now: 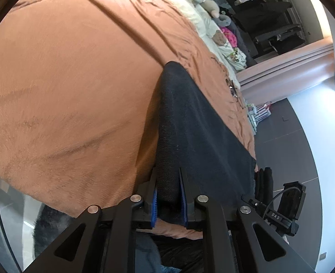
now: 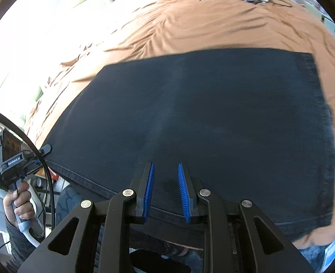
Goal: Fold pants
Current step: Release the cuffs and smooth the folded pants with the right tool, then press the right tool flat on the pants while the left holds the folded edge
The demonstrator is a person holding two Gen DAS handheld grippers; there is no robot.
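Your left gripper is pinching the dark pants: a fold of the fabric fills the gap between its blue pads, and from there the cloth runs up and away ahead of the jaws, draped over the orange bedspread. Your right gripper has its jaws narrowly parted, and you can see open space between the two ribbed pads; the pants' stitched edge passes beneath and just behind the fingertips, but whether the pads touch the cloth cannot be told. Ahead of those jaws the pants lie spread wide and flat across the bedspread, reaching out to both sides. Far to the left of the right jaws, your left hand grips the handle of the other tool at the pants' corner. Beyond the left jaws, to the upper right, a heap of soft toys and bedding sits at the bed's far end.
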